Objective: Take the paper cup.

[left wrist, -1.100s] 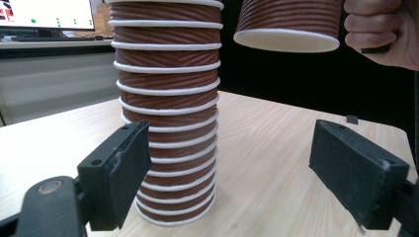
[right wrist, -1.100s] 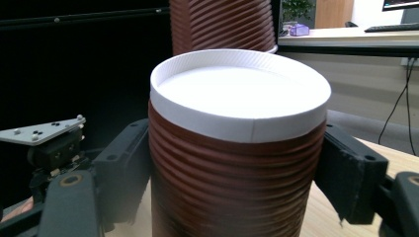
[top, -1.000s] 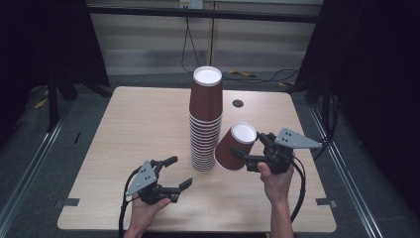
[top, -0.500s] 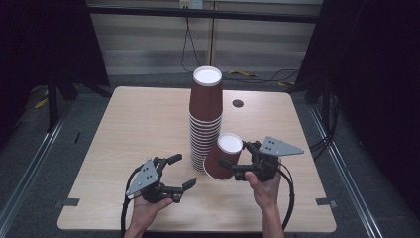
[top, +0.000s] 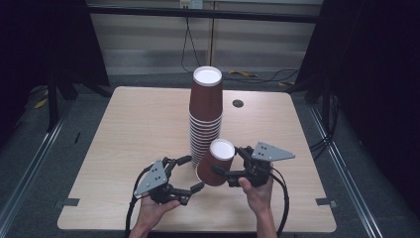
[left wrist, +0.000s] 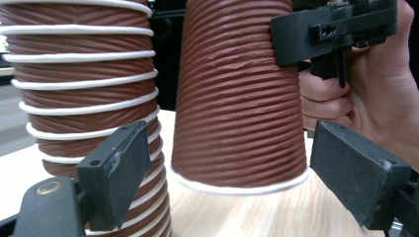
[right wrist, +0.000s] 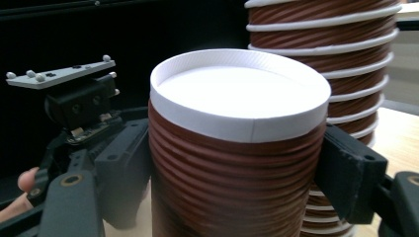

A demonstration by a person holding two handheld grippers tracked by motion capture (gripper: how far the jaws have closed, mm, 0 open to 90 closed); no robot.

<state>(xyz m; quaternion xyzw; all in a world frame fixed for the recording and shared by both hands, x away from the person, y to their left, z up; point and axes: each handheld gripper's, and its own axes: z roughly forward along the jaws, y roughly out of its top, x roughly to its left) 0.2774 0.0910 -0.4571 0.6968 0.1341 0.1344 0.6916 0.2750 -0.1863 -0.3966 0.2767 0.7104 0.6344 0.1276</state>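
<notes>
Brown cup [top: 216,163] upside down, clamped in right tongs [top: 224,163]; left tongs [top: 192,172] wide apart, empty.

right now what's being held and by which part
The right gripper clamps a single upside-down brown cup by its ribbed side wall. The left gripper holds nothing.

A pale wooden worktop [top: 138,129] carries a small dark round disc [top: 237,103] near its far edge, toward the right corner. Beyond the far edge, black cables [top: 185,44] hang down a grey wall panel, and a yellow cable [top: 242,74] lies on the floor there.
</notes>
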